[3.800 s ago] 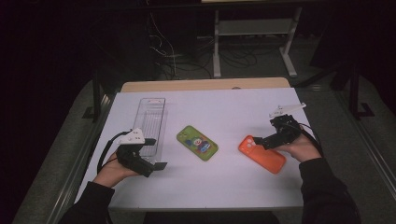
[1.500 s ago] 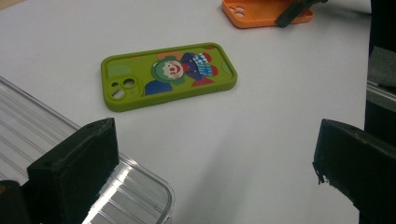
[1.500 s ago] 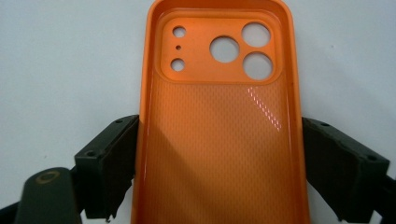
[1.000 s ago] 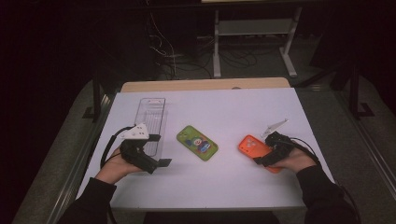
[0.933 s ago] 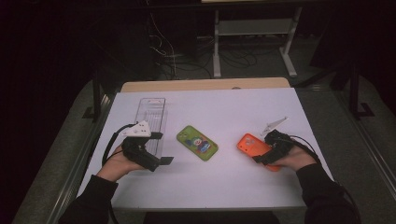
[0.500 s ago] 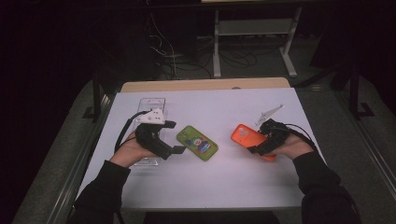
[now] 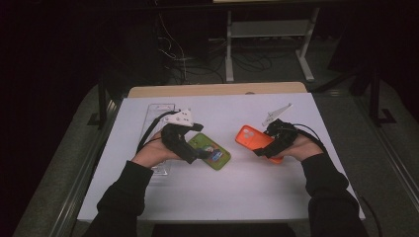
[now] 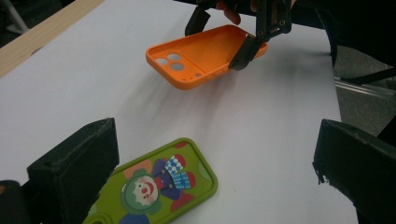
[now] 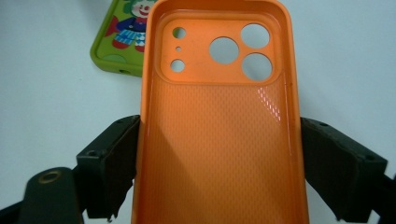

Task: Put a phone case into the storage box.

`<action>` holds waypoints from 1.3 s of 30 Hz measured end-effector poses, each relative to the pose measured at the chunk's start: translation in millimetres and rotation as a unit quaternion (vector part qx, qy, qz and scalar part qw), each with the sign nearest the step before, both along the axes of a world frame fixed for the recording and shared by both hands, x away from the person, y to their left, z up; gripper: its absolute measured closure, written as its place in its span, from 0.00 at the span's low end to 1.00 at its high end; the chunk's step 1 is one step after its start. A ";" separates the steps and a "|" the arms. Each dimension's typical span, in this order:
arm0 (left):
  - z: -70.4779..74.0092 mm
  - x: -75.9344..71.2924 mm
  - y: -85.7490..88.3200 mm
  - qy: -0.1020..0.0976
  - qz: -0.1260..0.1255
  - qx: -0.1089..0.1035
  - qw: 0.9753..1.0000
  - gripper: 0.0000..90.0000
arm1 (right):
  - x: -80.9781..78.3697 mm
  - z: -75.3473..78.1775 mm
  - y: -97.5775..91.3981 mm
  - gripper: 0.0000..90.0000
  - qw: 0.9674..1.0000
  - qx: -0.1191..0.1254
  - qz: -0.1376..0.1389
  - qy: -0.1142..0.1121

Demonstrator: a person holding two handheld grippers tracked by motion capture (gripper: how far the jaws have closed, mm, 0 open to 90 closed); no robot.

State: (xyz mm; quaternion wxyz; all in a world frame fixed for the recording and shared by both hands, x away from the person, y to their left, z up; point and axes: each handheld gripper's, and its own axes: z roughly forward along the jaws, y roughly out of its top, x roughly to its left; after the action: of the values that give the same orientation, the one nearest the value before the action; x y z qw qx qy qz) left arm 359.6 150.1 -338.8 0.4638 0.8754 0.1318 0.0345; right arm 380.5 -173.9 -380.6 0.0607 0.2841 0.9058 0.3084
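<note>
An orange phone case (image 7: 249,138) hangs tilted a little above the white table (image 7: 237,197), inner side up, camera holes at its far end. My right gripper (image 7: 267,148) is shut on it, and its pads (image 9: 112,158) press both long edges of the case (image 9: 219,135). A green phone case (image 7: 215,154) with a clown picture lies flat at the table's middle. My left gripper (image 7: 200,154) hovers over its near end, open, jaws wide with nothing between them. In the left gripper view the green case (image 8: 161,186) lies below the jaws, with the orange case (image 8: 205,56) farther off.
A clear plastic tray (image 7: 157,111) lies at the table's left, partly under the left forearm. A wooden strip (image 7: 217,90) borders the far edge. Beyond it stand a metal rack and cables on the dark floor.
My left gripper has moved right, from beside the clear tray to the green case. My right gripper has lifted the orange case off the table and carried it slightly left.
</note>
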 end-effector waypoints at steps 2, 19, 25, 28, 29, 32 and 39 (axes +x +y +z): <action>-2.1 1.3 -2.9 0.002 -0.004 -0.001 1.000 0.00 | 0.2 -1.6 2.1 0.17 1.000 -0.007 0.009 -0.001; -12.8 -3.9 -17.8 0.006 -0.045 0.030 0.999 0.00 | -19.0 -7.5 40.0 0.17 0.990 -0.033 0.134 -0.019; -16.0 -6.8 -23.6 0.005 -0.062 0.044 0.997 0.00 | -24.5 -7.6 51.1 0.17 0.986 -0.032 0.162 -0.019; -17.8 -8.7 -26.1 0.006 -0.069 0.050 0.996 0.00 | -27.1 -6.9 55.9 0.17 0.984 -0.033 0.174 -0.020; -18.6 -9.5 -27.1 0.007 -0.072 0.054 0.996 0.00 | -28.4 -6.7 57.7 0.17 0.983 -0.033 0.177 -0.018; -20.9 -11.3 -30.1 0.006 -0.079 0.064 0.995 0.00 | -30.9 -5.4 62.4 0.17 0.981 -0.033 0.189 -0.021; -27.6 -15.0 -37.2 0.002 -0.096 0.093 0.991 0.00 | -38.9 -2.1 73.2 0.17 0.976 -0.033 0.213 -0.019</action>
State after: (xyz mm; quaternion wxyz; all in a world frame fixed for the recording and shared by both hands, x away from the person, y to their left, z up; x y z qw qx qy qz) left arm 344.6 112.9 -366.4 0.3810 0.9235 0.0443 -0.0003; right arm 341.5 -100.6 -382.6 0.0205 0.0766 0.9539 0.2895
